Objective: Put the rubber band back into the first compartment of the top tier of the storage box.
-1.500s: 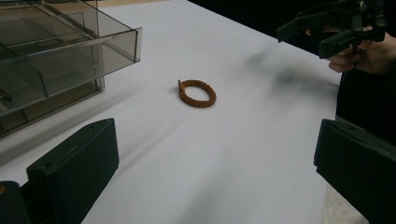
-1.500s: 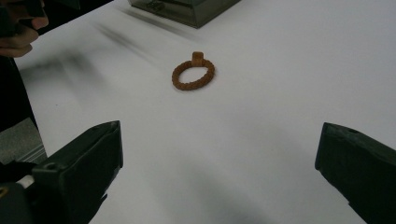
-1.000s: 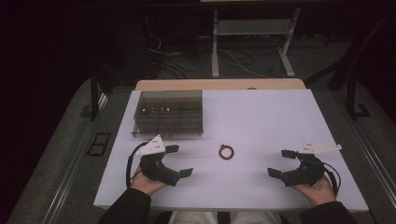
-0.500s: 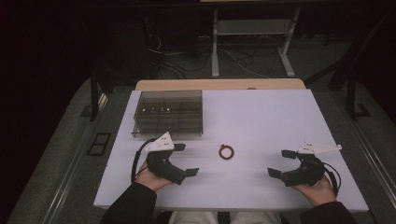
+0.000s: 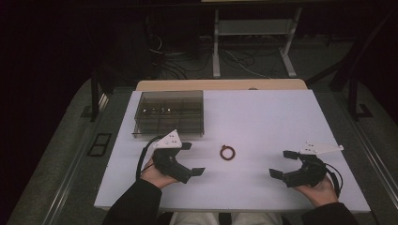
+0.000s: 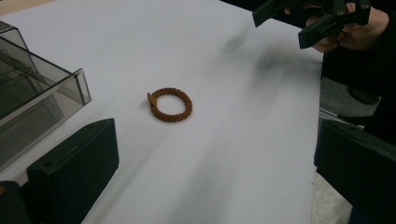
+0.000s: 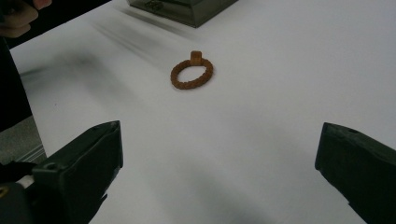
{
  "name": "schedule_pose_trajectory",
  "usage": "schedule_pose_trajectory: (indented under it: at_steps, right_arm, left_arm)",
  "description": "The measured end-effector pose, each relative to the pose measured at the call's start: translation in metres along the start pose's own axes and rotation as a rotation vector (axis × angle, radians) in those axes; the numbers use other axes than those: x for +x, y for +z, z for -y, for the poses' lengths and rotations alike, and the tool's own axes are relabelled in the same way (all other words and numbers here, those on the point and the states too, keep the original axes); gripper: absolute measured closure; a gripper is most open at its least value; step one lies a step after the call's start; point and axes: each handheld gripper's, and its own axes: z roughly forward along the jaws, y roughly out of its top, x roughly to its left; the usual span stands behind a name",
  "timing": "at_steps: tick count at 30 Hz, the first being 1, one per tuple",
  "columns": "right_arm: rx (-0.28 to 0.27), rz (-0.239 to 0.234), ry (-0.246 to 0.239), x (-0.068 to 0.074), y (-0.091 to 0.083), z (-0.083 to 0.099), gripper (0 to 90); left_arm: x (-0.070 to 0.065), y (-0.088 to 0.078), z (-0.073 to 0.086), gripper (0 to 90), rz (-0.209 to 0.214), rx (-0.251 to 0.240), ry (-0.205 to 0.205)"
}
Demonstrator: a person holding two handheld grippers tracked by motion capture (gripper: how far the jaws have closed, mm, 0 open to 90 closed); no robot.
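A small brown braided ring [image 5: 228,153] lies flat on the white table [image 5: 263,117], between the two grippers. My left gripper [image 5: 192,158] is a short way to its left, open, with nothing between its jaws. In the left gripper view the ring [image 6: 171,104] lies ahead of the wide-apart jaws, with a tab on its left side. My right gripper [image 5: 280,163] stands farther off to the right of the ring, also open and empty. The right gripper view has the ring [image 7: 191,73] ahead, its tab on the far side.
A smoky clear plastic box [image 5: 169,112] with compartments sits at the back left of the table, just beyond the left gripper. Its corner [image 6: 32,98] is close to the left jaw. The table's front edge runs just behind both hands.
My left gripper has moved a little to the right, closer to the ring. The right gripper and the ring have stayed where they were.
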Motion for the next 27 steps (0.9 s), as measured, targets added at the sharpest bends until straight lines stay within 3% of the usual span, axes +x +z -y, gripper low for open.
schedule_pose_trajectory:
  at_steps: [27]
  right_arm:
    - [0.003,0.002,-0.004,0.0,0.0,0.0,0.2]
  left_arm:
    - [0.001,0.029,-0.021,0.0,0.051,0.068,0.045]
